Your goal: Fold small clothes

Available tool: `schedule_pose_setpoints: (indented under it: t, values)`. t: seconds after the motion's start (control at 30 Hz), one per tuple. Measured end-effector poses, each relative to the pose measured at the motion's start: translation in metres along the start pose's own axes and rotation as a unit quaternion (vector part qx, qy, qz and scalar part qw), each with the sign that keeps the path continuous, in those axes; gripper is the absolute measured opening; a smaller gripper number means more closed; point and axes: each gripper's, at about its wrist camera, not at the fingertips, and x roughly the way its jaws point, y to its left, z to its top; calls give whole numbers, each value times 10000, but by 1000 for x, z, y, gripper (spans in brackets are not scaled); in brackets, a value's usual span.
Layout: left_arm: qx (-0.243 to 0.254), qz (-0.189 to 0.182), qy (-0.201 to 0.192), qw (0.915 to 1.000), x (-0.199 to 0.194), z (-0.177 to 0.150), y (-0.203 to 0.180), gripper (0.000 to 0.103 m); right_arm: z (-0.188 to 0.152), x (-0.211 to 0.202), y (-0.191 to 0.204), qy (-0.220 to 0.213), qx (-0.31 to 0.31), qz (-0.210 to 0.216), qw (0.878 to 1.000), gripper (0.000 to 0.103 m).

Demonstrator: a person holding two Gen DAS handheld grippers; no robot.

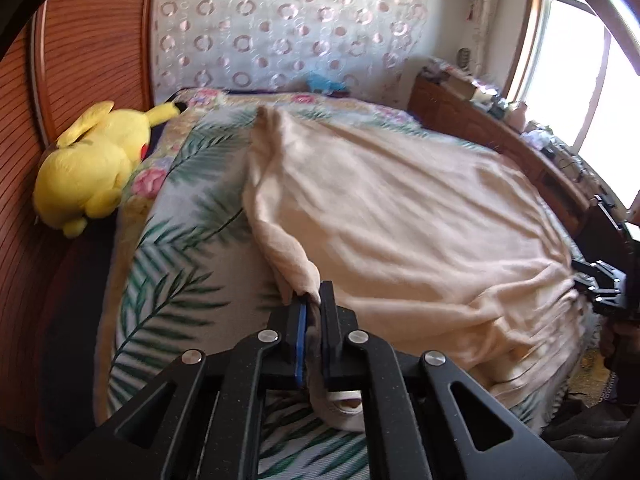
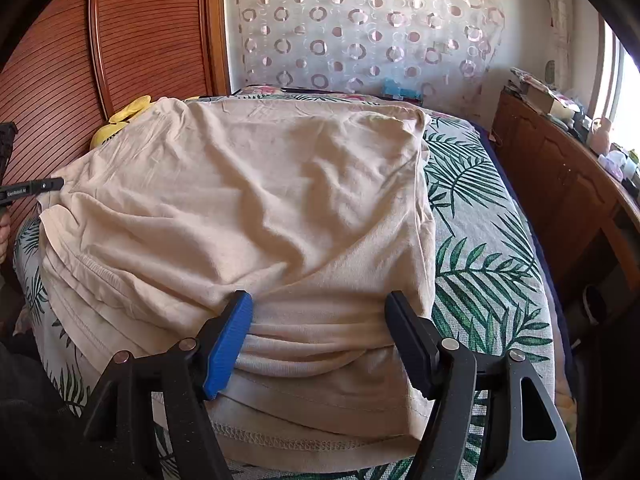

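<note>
The beige garment (image 2: 248,200) lies spread across the leaf-print bedspread (image 2: 492,240), most of it flat but rumpled, with one side edge drawn up into a ridge. That ridge is there because my left gripper (image 1: 311,300) has its jaws pressed together on a pinch of the cloth, the fabric running back between the blue pad and the black one, so the edge hangs from my hold instead of resting on the bed. My right gripper (image 2: 320,312) is spread wide, its fingers standing on either side of a bunched fold near the hem, touching or just over the cloth but not clamped on it; I judge it is placed there to take the matching edge so both sides can be carried over together. The stitched hem lies nearest to me in the right wrist view, which suggests I am working from the bottom of the garment. Off to the left, against the wooden slatted panel (image 1: 92,40), sits a yellow plush toy (image 1: 92,168), well apart from the cloth and out of the folding path.
</note>
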Motion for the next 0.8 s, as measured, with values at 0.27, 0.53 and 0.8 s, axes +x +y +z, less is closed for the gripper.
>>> schedule_pose_setpoints:
  t: [0.27,0.53,0.8]
  values:
    - [469,-821,-387,9948,-3,44,-67,6,8,-9,-6,-25,93,-74,9999,71]
    - [1111,-1798,-447,9764,4,79,-155,5,8,-35,-27,-313,293,-288,9987,71]
    - [1654,-2599,-380,9506,-7,92,-236,5,0,-46,-42,-422,483,-428,9970,71]
